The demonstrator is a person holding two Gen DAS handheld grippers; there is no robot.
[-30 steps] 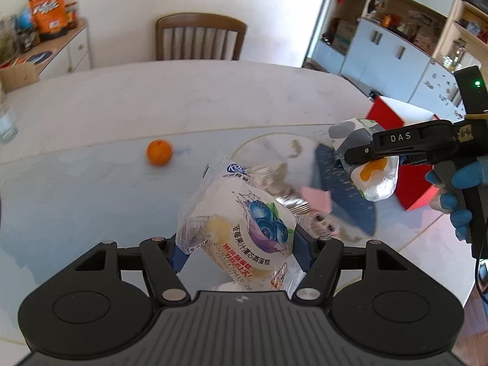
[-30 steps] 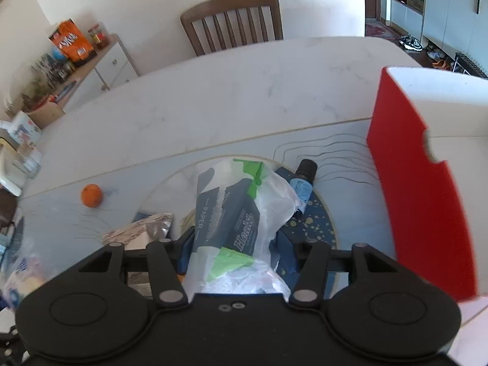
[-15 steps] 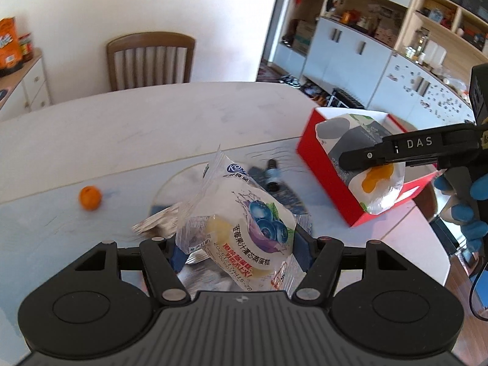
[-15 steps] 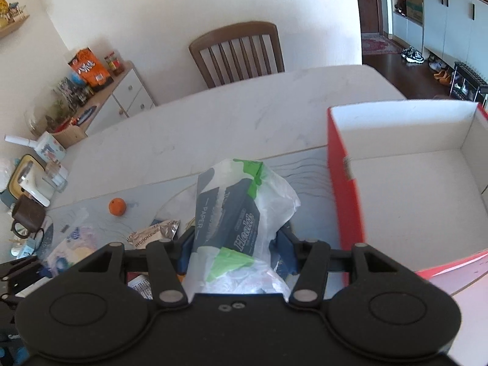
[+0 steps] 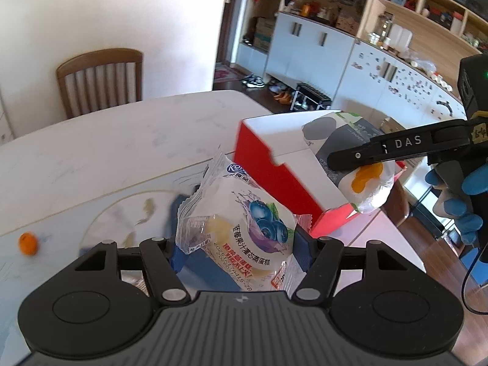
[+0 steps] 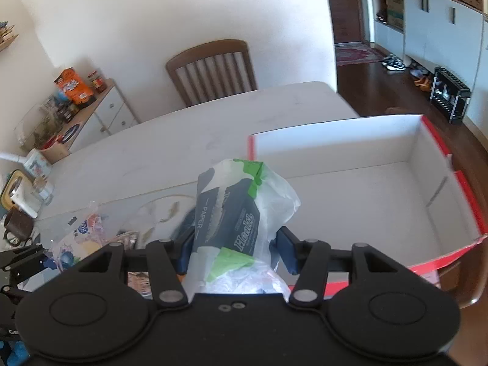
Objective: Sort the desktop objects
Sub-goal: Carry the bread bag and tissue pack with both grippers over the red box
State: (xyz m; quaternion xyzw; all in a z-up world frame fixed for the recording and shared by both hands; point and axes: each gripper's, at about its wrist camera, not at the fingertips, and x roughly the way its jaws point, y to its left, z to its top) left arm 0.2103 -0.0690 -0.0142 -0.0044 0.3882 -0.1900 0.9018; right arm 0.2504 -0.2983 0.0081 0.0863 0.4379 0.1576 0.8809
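Left wrist view caught the left gripper clamped on a snack packet, blue pads pressing both sides, held up above the marble table. Blueberries were printed on the wrapper, with Chinese characters and a row of date digits, upside down and too warped to read fully; a blue round logo sat near its top seam. Over on the right, the right gripper showed "DAS" in white letters on its black finger, and it gripped a tissue pack over the red box. A blue-gloved hand held that tool, cut off at the frame edge. A small orange lay alone on the table, far left.

Right wrist view had the tissue pack pinched between the blue pads of the right gripper, reading "PAPER" and a script word like "Health", the rest creased away. The red box stood open, white inside, its near corner hidden behind the tool. The snack packet showed low left, blurred. Beneath the pack, dark items on the table were too smeared to identify.
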